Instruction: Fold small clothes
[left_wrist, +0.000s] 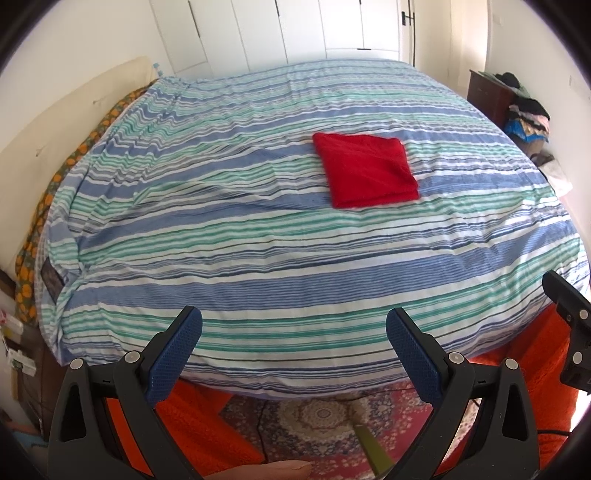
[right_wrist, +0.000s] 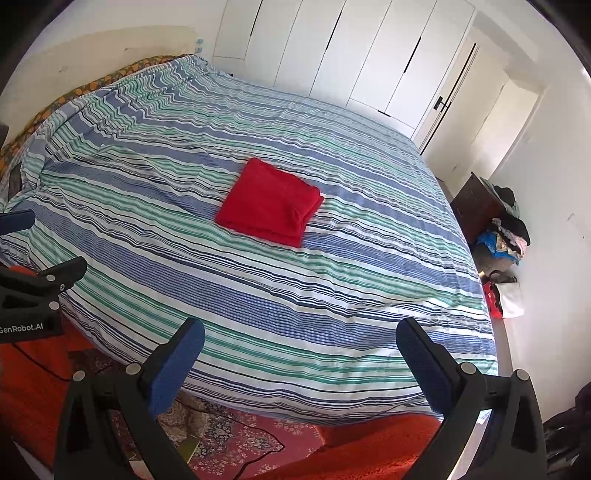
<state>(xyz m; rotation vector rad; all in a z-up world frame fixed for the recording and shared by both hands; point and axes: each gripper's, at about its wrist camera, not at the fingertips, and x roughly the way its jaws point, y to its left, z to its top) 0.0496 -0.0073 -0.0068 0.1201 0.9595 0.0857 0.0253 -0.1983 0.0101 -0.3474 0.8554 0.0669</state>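
Striped bedspread (left_wrist: 258, 236) bears a folded red cloth (left_wrist: 365, 170) — square, soft — both tongs (left_wrist: 293, 332) (right_wrist: 301, 341) spread, empty.

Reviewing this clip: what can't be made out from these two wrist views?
- Red folded cloth: garment type and layer count hidden by its own folds, both views.
- Clothes pile by the dark cabinet: items too small and warped near the fisheye rim.
- Floor under the open left gripper and right gripper: blocked by their arms.
- Bed head end: cut off at left.
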